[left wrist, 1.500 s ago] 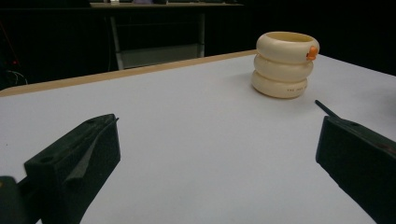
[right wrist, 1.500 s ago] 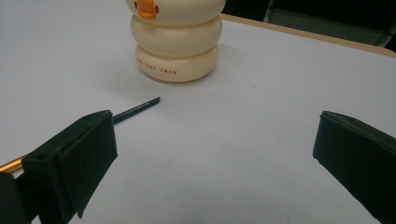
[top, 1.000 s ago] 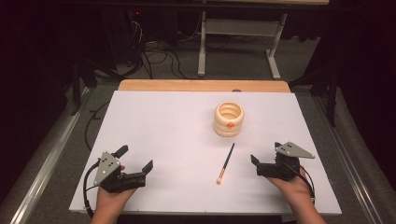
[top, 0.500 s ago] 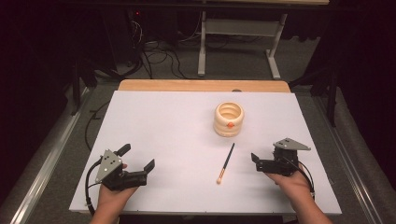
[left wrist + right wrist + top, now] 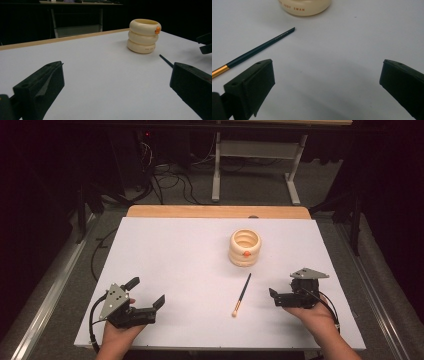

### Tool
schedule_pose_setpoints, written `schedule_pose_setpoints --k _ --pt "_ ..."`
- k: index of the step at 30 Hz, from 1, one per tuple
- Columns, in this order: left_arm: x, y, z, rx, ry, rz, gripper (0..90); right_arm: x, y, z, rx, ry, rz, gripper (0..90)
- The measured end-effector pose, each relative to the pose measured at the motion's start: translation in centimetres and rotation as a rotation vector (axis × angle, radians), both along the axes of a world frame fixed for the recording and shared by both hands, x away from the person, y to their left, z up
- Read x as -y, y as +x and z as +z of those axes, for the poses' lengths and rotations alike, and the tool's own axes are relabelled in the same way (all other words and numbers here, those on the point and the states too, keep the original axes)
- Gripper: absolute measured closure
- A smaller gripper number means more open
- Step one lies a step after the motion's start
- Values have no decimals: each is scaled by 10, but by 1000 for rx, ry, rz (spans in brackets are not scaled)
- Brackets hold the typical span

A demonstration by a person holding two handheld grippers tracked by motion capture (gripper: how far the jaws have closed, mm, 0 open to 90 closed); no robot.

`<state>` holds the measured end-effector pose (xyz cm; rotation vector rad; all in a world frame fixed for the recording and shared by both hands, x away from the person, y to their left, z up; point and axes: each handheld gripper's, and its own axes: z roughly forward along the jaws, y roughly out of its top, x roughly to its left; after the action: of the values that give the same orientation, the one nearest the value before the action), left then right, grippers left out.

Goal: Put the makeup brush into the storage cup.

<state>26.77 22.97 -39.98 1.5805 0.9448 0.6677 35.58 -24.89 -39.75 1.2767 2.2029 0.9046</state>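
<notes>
A cream ribbed cup [image 5: 245, 247] with an orange spot stands right of the white table's middle. In front of it lies a dark-handled brush [image 5: 242, 294], pale tip toward me. My left gripper [image 5: 146, 292] rests open near the front left, far from both. The left gripper view looks between its wide-set jaws [image 5: 117, 85] at the cup [image 5: 144, 36] and the brush's end [image 5: 166, 61]. My right gripper [image 5: 280, 296] sits open just right of the brush, pointing left. Between its jaws [image 5: 327, 82] is bare table, with the brush [image 5: 259, 50] up left and the cup's base [image 5: 304, 6] beyond.
A wooden strip [image 5: 217, 211] runs along the far edge of the white tabletop [image 5: 175, 255]. Beyond it are dark floor, cables and a metal table frame [image 5: 255, 165]. The other gripper's jaws [image 5: 205, 43] show at the right edge of the left gripper view.
Both hands have shifted only slightly. The right gripper has tilted a little, so its top plate sits flatter. The cup and brush lie where they were.
</notes>
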Motion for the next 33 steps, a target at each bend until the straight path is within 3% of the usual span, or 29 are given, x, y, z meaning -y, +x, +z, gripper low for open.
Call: schedule_pose_setpoints --k 7,14,19,25,27,33 --pt "2 1 1 2 1 -9 2 -9 4 2 -27 -64 19 11" --pt "4 1 0 -5 -7 -2 1 -16 3 5 -86 -134 42 11" --pt "6 1 0 5 9 -12 2 -14 2 9 -122 -146 36 11" --pt "3 7 -2 -10 -8 -11 2 -14 2 11 -140 -140 22 11" --pt "5 10 -3 -17 -25 -23 2 -16 1 8 -149 -164 25 11" --pt "11 9 0 -2 -13 -33 2 -24 -3 7 -190 -195 43 12"
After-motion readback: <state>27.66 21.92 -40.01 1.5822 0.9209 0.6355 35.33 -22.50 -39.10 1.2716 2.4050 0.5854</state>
